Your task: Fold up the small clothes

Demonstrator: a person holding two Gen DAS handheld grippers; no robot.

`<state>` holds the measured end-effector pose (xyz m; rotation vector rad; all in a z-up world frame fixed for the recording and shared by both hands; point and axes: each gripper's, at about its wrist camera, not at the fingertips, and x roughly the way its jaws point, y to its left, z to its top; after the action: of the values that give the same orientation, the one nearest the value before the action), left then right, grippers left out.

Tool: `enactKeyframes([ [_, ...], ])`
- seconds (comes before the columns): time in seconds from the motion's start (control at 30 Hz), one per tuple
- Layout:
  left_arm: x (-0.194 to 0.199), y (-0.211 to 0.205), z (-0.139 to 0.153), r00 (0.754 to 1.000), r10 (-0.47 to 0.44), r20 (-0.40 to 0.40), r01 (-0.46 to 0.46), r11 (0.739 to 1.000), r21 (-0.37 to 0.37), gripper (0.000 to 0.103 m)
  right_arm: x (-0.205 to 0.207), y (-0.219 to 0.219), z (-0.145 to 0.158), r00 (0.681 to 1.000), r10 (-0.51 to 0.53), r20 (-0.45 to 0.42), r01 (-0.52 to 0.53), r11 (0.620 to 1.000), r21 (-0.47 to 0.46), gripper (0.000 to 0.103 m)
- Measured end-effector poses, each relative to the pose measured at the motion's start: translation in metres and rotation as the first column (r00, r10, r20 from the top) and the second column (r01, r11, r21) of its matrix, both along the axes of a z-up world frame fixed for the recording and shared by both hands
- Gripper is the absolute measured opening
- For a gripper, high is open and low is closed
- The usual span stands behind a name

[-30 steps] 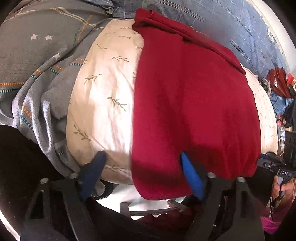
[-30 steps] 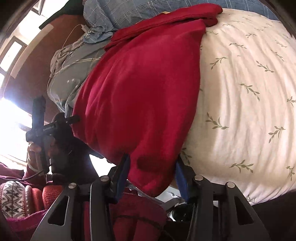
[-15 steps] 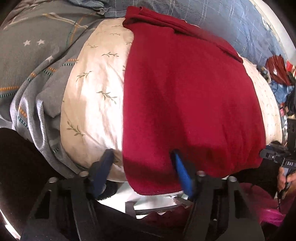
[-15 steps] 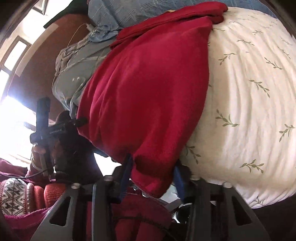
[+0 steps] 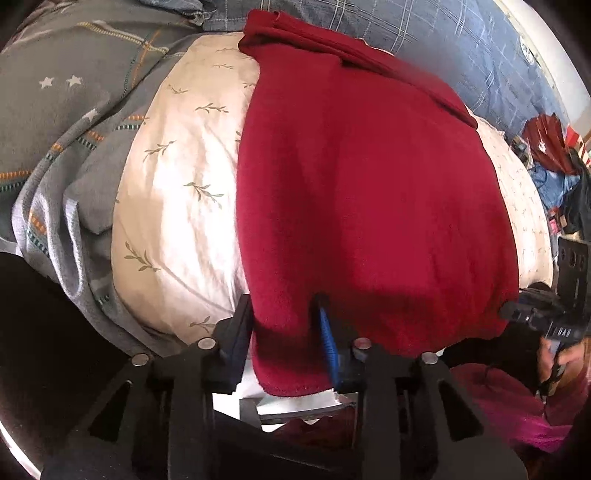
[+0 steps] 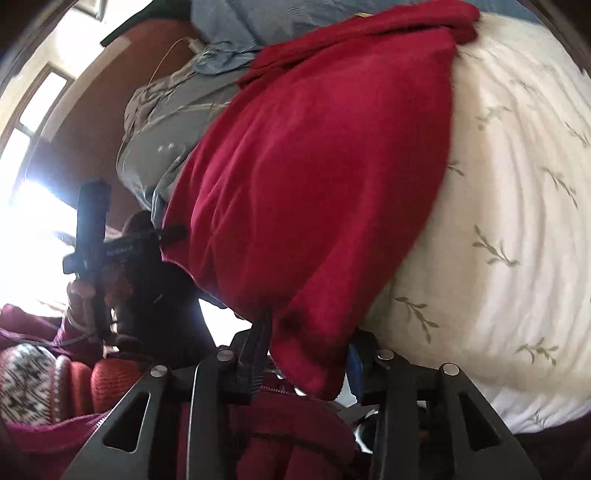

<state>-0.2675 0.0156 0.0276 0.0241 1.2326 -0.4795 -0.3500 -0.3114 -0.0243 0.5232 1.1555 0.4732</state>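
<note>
A dark red fleece garment [image 5: 369, 184] lies spread over the bed and hangs off its near edge. My left gripper [image 5: 282, 338] straddles its near left corner. The jaws are closing with the hem between them, and the cloth there still lies flat, not pinched. In the right wrist view the same garment [image 6: 314, 184] drapes down, and my right gripper [image 6: 306, 350] has the other near corner between its fingers while the jaws are opening. Each view shows the opposite gripper held in a hand: the right one [image 5: 546, 321] and the left one [image 6: 110, 251].
The garment rests on a cream sheet with a leaf-sprig print [image 5: 177, 192]. A grey star-pattern duvet [image 5: 55, 110] is bunched at the left and a blue checked cover [image 5: 424, 33] lies behind. Bags and clutter [image 5: 550, 140] sit beyond the bed at right. A bright window [image 6: 33, 221] glares.
The left gripper's fingers have drawn much closer together around the garment's near corner. The right gripper keeps the other corner between its fingers. Neither hand has shifted noticeably.
</note>
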Motion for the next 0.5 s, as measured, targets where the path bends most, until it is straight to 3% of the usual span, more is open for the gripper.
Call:
enactKeyframes([
  [0.07,0.001,0.000,0.000,1.000,0.000,-0.008,0.000,1.000,-0.011,0.036,0.002,0.002,-0.001,1.000,0.014,0.003,-0.014,1.000,0.004,0.034],
  [0.1,0.001,0.000,0.000,1.000,0.000,-0.008,0.000,1.000,-0.011,0.036,0.002,-0.001,-0.001,1.000,0.016,0.006,-0.016,1.000,0.005,0.023],
  [0.17,0.001,0.000,0.001,1.000,-0.005,-0.007,0.005,1.000,-0.013,0.036,0.002,-0.005,0.003,1.000,0.004,0.030,-0.005,1.000,0.023,0.013],
  [0.23,0.001,0.000,0.002,1.000,-0.014,-0.008,0.014,1.000,-0.014,0.033,0.001,-0.010,0.010,0.999,-0.015,0.052,0.012,0.998,0.067,0.012],
  [0.3,0.004,0.005,0.005,1.000,-0.024,-0.014,0.023,0.999,-0.029,0.015,0.000,-0.014,0.020,0.996,-0.036,0.086,0.028,0.995,0.096,0.011],
  [0.37,0.008,0.009,0.011,0.999,-0.025,-0.031,0.022,0.997,-0.077,0.009,0.001,-0.022,0.032,0.990,-0.073,0.124,0.055,0.988,0.144,0.011],
  [0.5,0.017,0.006,0.031,0.999,-0.051,-0.011,0.049,0.988,-0.146,0.009,0.009,-0.040,0.052,0.972,-0.130,0.195,0.091,0.976,0.200,0.011],
])
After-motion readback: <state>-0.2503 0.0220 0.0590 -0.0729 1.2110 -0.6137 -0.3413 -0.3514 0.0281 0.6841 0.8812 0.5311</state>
